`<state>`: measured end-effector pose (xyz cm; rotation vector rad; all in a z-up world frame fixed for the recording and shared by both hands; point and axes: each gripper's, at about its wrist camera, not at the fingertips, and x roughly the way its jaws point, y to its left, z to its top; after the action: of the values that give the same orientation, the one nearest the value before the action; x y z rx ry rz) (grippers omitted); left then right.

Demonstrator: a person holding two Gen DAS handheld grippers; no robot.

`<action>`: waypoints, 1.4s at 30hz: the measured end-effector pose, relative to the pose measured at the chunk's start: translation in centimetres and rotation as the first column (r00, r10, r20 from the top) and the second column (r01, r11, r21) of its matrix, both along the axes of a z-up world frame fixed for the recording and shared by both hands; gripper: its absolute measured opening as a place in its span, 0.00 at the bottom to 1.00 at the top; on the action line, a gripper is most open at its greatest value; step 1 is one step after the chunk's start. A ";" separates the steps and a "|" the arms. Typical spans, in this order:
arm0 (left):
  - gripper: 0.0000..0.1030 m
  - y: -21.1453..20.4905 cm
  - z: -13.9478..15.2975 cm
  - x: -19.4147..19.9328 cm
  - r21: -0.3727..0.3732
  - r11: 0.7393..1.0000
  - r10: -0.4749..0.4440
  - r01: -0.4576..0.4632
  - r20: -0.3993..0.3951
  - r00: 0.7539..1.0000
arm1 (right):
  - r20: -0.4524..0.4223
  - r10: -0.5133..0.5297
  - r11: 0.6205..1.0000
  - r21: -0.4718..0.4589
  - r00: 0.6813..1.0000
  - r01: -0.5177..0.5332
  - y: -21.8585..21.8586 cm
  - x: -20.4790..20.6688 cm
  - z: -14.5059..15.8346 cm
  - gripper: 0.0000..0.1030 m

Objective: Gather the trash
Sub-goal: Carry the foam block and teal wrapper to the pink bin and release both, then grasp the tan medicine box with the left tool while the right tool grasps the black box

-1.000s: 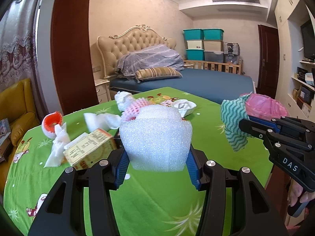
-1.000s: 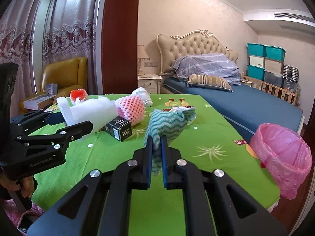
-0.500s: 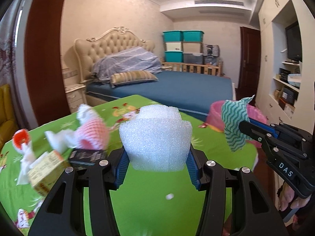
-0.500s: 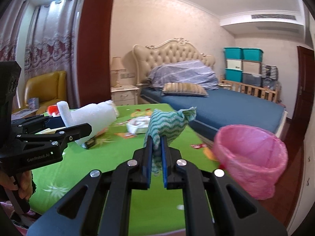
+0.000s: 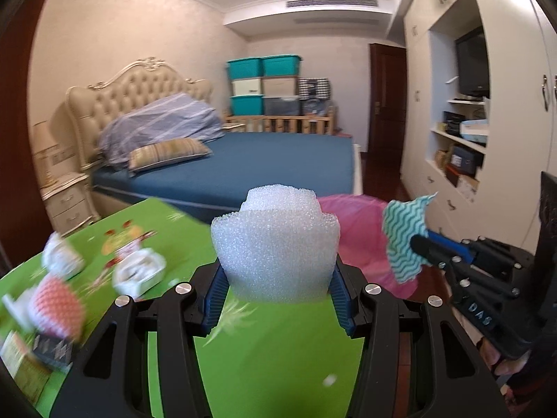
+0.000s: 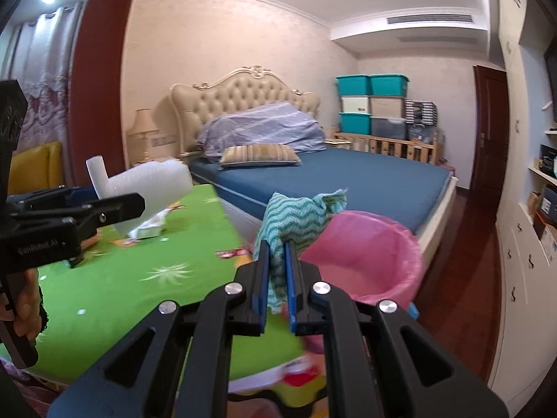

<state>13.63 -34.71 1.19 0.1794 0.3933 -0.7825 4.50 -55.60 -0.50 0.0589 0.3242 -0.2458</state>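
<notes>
Right now my left gripper [image 5: 276, 299] clamps the white foam block [image 5: 275, 244] by its sides, light and squashy; my right gripper [image 6: 276, 278] pinches the limp teal cloth [image 6: 296, 219], both near the pink-lined bin [image 6: 376, 254].

"DAS" on right hand-held gripper [image 5: 419, 244], "GenRobot.AI" on left hand-held gripper [image 6: 139, 205]
</notes>
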 end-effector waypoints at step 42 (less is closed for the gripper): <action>0.82 7.1 -2.9 2.3 0.102 0.972 0.211 -0.211 0.005 0.977 | -0.043 0.085 0.995 0.047 0.995 -0.083 1.1 2.1 -1.1 0.70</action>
<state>15.96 -27.63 -1.74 0.2272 0.4505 -0.5535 6.64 -54.53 -1.56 0.0843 0.3762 -0.1569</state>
